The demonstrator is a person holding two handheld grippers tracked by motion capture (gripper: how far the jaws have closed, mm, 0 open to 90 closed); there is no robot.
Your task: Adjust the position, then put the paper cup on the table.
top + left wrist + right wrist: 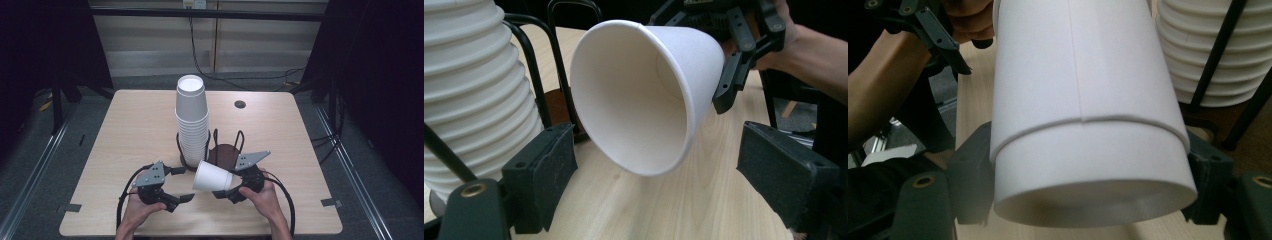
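Note:
A white paper cup (212, 176) lies on its side in the air just above the table, its mouth toward my left gripper. My right gripper (228, 181) is shut on its base end; in the right gripper view the cup (1083, 125) sits clamped between both pads of the right gripper (1090, 180). My left gripper (182, 184) stands open beside the cup's mouth. From the left gripper (664, 170), the cup's open rim (644, 95) hovers ahead between the spread jaws, touching neither. A tall stack of white cups (191, 120) stands in a black wire holder (239, 139).
The wooden table (125, 130) has a dark round hole (240, 104) at the back right. The holder's second bay shows a bare brown base (223, 152). Dark floor and metal rails surround the table. The stack (469, 90) rises close to my left jaw.

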